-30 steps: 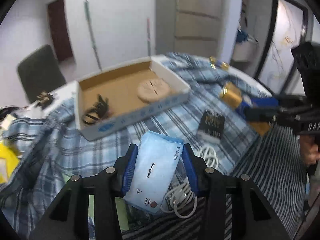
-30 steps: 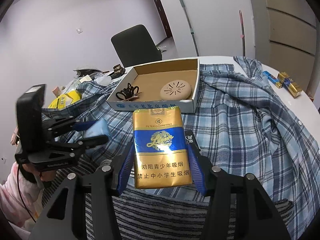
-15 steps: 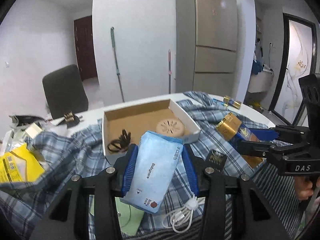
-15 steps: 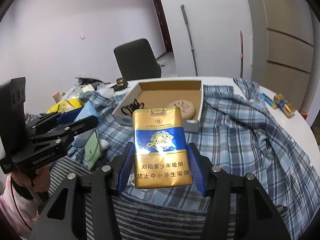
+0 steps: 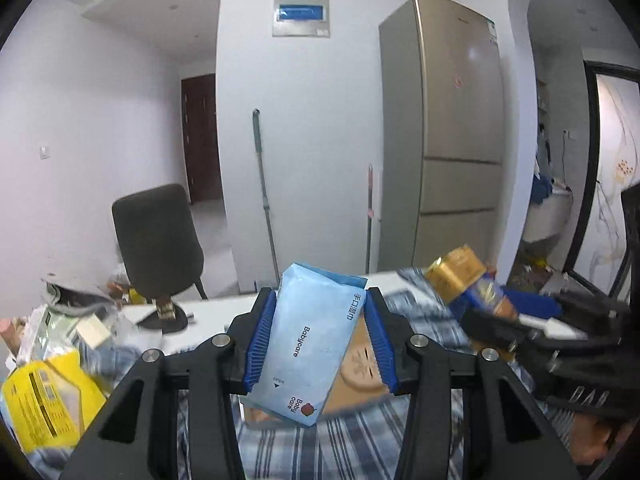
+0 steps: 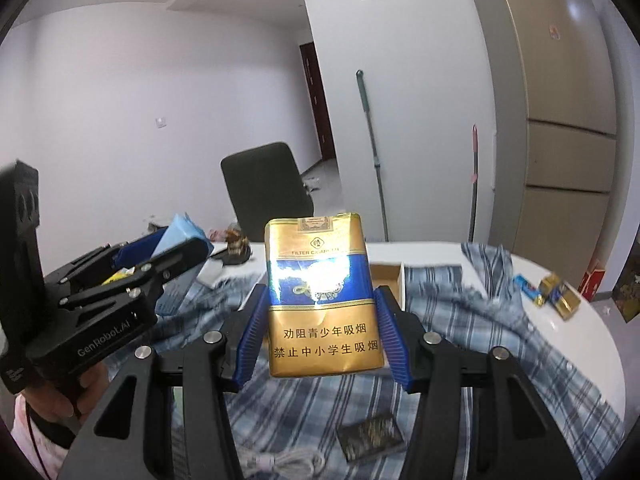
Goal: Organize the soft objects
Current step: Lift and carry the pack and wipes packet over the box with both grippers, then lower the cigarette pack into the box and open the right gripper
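Observation:
My left gripper (image 5: 318, 340) is shut on a light blue pack of wet wipes (image 5: 312, 344), held up above the table. In the right wrist view that same left gripper (image 6: 160, 256) shows at the left with the blue pack (image 6: 182, 232) between its pads. My right gripper (image 6: 320, 336) is shut on a gold and blue cigarette pack (image 6: 322, 300), raised over the plaid cloth. The left wrist view shows that gold pack (image 5: 468, 276) at the right. A shallow cardboard box (image 6: 390, 276) lies behind it, mostly hidden.
A blue plaid shirt (image 6: 460, 320) covers the round white table (image 6: 580, 320). On it lie a dark small pack (image 6: 370, 436), a white cable (image 6: 288, 462) and gold packs (image 6: 560, 300) at the far right. A yellow bag (image 5: 44, 396) and a dark chair (image 5: 156, 240) are at the left.
Both grippers have risen and tilted up with their packs still held. The table and box have dropped low in both views; the wall and fridge now fill the upper frame.

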Demonstrator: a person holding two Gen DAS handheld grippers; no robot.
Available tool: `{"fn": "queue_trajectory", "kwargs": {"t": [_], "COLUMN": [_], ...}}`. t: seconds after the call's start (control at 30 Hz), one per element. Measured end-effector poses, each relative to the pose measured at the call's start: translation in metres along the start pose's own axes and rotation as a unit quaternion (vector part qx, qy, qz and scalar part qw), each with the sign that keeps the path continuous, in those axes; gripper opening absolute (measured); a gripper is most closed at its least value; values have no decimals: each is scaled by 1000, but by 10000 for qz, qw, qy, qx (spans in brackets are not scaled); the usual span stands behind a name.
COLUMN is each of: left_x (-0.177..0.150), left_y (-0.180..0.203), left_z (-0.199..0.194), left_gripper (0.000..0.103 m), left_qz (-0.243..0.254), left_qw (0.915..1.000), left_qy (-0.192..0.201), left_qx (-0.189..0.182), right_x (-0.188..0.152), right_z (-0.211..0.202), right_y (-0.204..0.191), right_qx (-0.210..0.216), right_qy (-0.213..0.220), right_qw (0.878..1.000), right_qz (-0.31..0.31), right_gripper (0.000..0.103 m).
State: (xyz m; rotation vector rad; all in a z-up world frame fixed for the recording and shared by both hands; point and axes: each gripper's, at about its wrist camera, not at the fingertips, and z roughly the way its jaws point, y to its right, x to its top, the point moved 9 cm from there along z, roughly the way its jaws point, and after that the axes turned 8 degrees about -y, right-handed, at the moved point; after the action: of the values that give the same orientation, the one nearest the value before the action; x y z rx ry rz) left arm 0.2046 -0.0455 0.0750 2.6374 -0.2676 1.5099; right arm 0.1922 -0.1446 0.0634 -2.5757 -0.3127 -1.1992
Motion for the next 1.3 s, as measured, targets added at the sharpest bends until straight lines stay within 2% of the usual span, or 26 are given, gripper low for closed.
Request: {"fn": "queue_trajectory", "kwargs": {"t": [0.1,0.27,0.47,0.6,0.77,0.87,1.17,1.2,1.27,1.3], "left_x": [15,23,6,-7,-22,-34,-40,-39,-38,-38], "left_y": [-6,-22,-50,-67,-82,-88,-90,-90,-90,-88], "left_z": [9,28,50,64,79,88,89,88,88,87], "left_gripper": [48,48,48,48,48,48,48,48,48,48], "left_qz": [-117,-417,-645,-772,-833,-843,-901,-900,-893,-887], "left_qw": [9999,9990,9971,9958,9943,9932,9916,9917,9918,9919], "left_qy": [3,-156,-319,-453,-619,-757,-870,-864,-856,-856], "left_qx": [-19,68,232,214,249,270,317,314,307,305], "right_x": [11,11,6,-5,-29,-42,-67,-68,-67,-65], "right_z": [16,58,104,139,173,186,212,212,211,209], "right_y": [-1,-3,-5,-5,-10,-12,-19,-21,-23,-23], "right_qx": [-90,-161,53,109,-12,-101,84,100,81,105], "right_qy": [-21,-282,-528,-890,-1315,-1429,-1842,-1836,-1778,-1725], "right_qw": [9999,9991,9961,9920,9881,9871,9813,9818,9830,9839], "right_qz": [108,289,708,893,797,709,551,483,450,462], "right_gripper": [52,52,52,52,52,53,54,55,65,74]}}
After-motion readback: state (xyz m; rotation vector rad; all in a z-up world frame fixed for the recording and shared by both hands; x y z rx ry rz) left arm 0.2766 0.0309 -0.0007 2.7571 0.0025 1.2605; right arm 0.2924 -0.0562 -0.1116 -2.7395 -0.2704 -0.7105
